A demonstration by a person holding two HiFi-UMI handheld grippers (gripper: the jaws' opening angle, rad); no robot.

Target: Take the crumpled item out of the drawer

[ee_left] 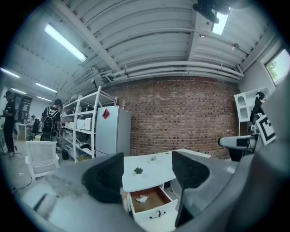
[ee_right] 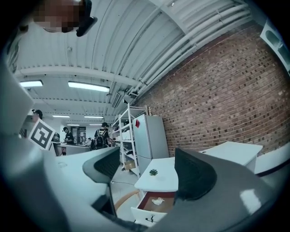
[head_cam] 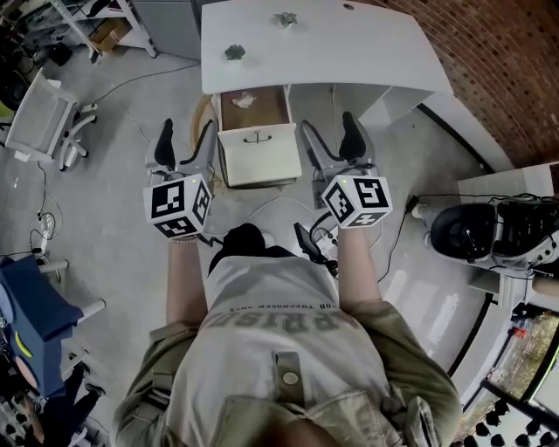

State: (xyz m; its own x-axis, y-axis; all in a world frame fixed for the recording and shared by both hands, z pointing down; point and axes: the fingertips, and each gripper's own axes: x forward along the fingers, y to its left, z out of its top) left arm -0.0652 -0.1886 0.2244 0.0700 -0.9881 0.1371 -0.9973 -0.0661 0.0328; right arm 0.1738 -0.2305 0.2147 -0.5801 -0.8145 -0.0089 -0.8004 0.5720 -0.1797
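A white drawer (head_cam: pixel 258 150) stands pulled out from under the white desk (head_cam: pixel 349 44). A crumpled white item (head_cam: pixel 244 101) lies on its brown bottom near the back; it also shows as the crumpled item (ee_left: pixel 142 198) and the crumpled item (ee_right: pixel 157 201). My left gripper (head_cam: pixel 184 145) is open, held just left of the drawer front. My right gripper (head_cam: pixel 330 140) is open too, just right of the drawer. Nothing is between either pair of jaws. In the gripper views the drawer (ee_left: pixel 154 210) and the drawer (ee_right: pixel 147 215) sit below and ahead of the jaws.
Two small green plants (head_cam: pixel 235 52) (head_cam: pixel 285 19) stand on the desk. A wooden chair arc (head_cam: pixel 206 113) curves left of the drawer. A white office chair (head_cam: pixel 44 122) is at the far left. Cables lie on the floor. A brick wall (head_cam: pixel 489 61) runs behind the desk, with shelving and a fridge (ee_left: pixel 113 131).
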